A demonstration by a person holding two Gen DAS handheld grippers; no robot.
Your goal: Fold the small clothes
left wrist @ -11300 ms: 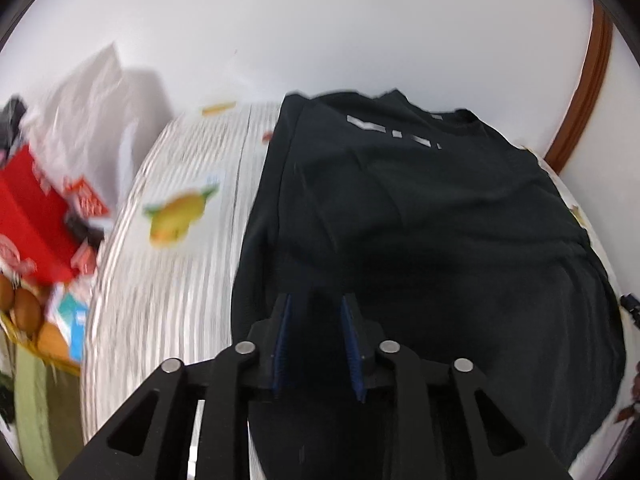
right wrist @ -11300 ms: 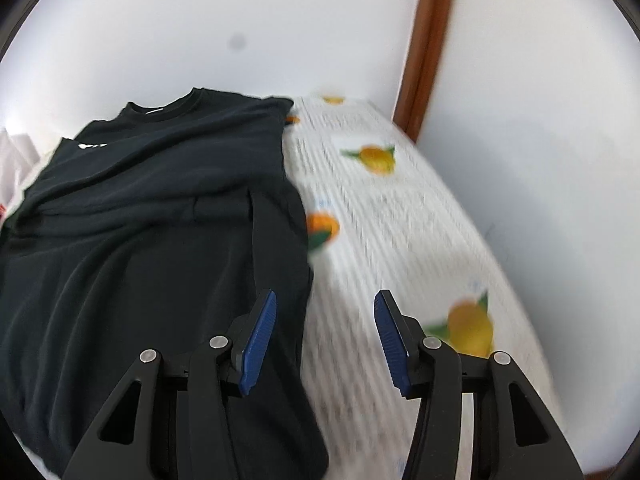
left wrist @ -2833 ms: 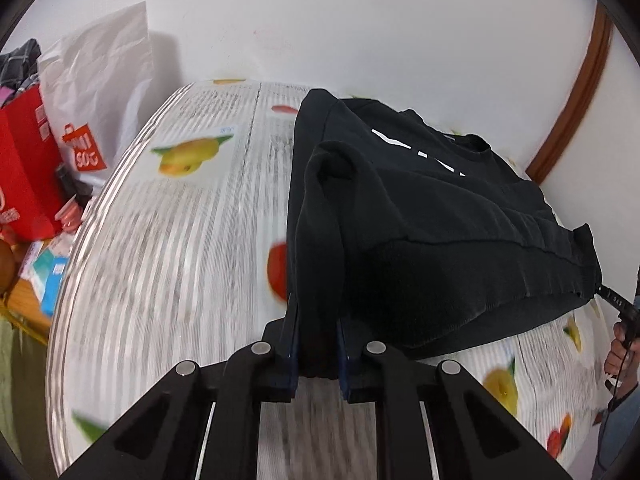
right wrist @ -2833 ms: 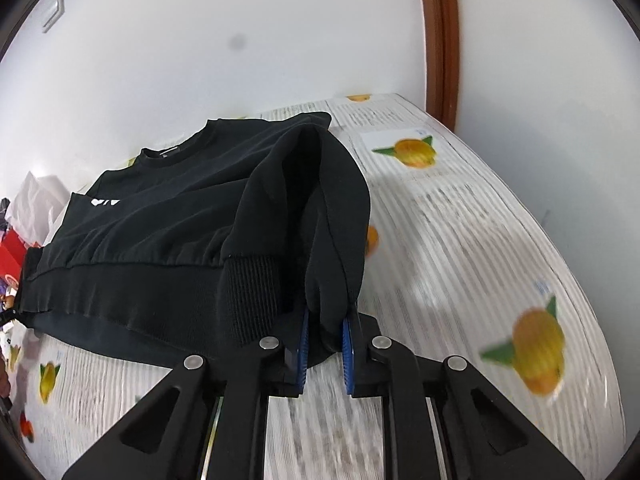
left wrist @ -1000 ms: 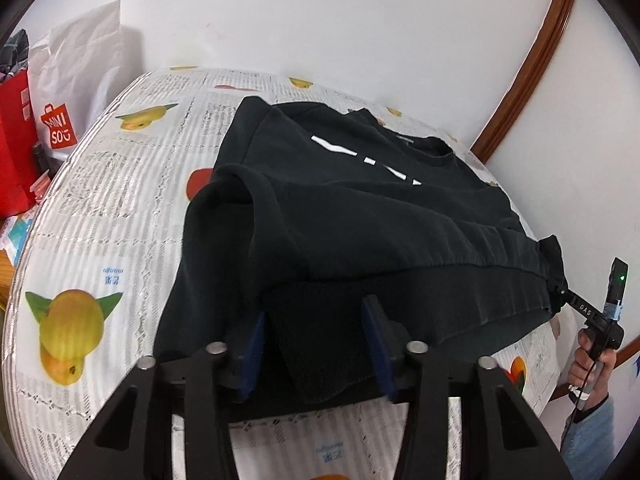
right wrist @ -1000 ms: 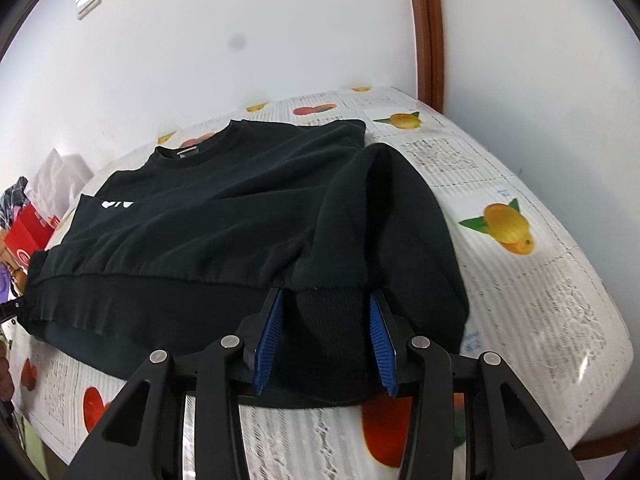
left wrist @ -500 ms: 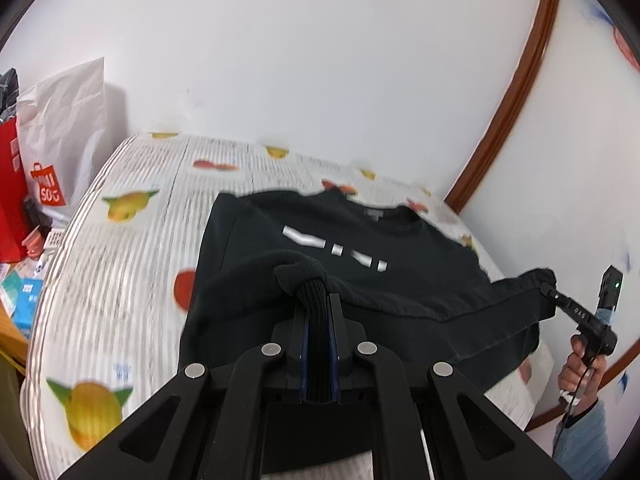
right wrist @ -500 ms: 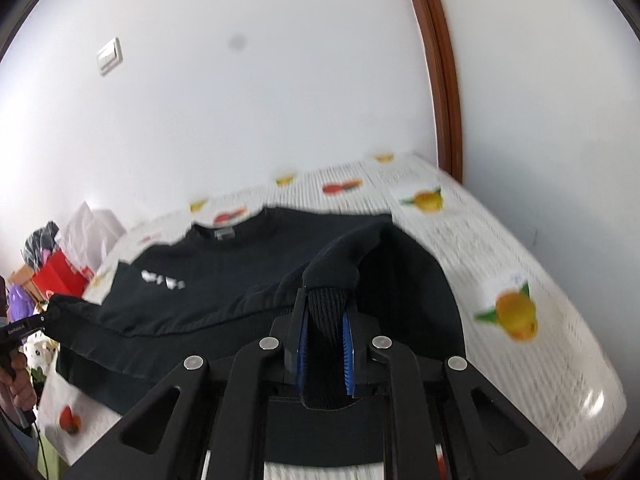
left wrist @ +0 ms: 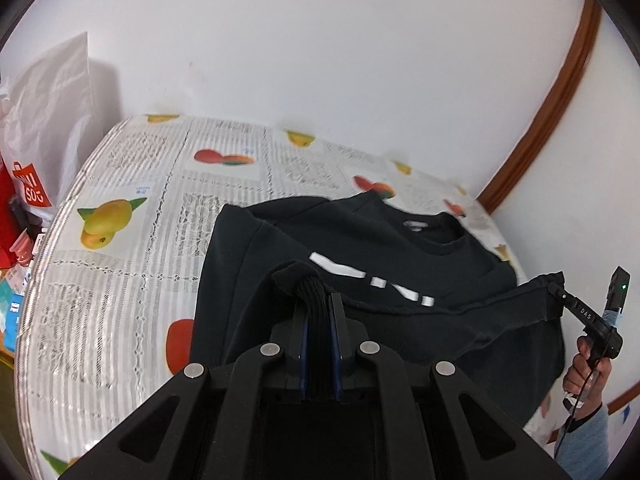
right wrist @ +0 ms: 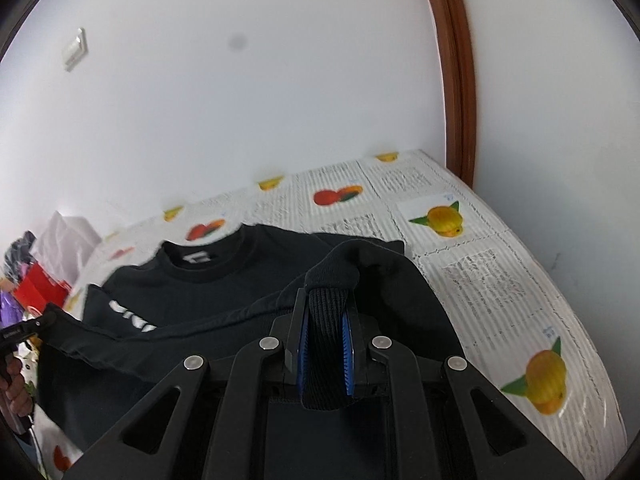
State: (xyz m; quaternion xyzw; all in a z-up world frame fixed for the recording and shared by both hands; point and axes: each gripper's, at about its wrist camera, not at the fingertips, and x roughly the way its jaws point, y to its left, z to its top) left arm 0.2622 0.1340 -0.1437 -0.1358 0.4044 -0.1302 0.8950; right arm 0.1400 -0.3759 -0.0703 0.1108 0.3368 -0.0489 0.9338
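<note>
A black sweatshirt (left wrist: 360,248) (right wrist: 224,276) with white chest lettering lies on the fruit-print tablecloth (left wrist: 120,280), its collar toward the wall. Its ribbed bottom hem is lifted off the table and stretched between both grippers. My left gripper (left wrist: 319,304) is shut on the ribbed hem at the garment's left corner. My right gripper (right wrist: 325,300) is shut on the ribbed hem at the right corner. In the left wrist view the right gripper (left wrist: 560,292) also shows at the far right, held by a hand (left wrist: 588,364), pinching the hem's other end.
A white shopping bag with a red logo (left wrist: 44,120) and red packages stand off the table's left edge. A white wall runs behind the table, with a brown door frame (right wrist: 456,80) at the right. Bare tablecloth (right wrist: 500,272) lies right of the sweatshirt.
Both grippers closed on the ribbed hem corners a second ago, then lifted them off the table and carried them toward the collar, so the hem now hangs stretched between them.
</note>
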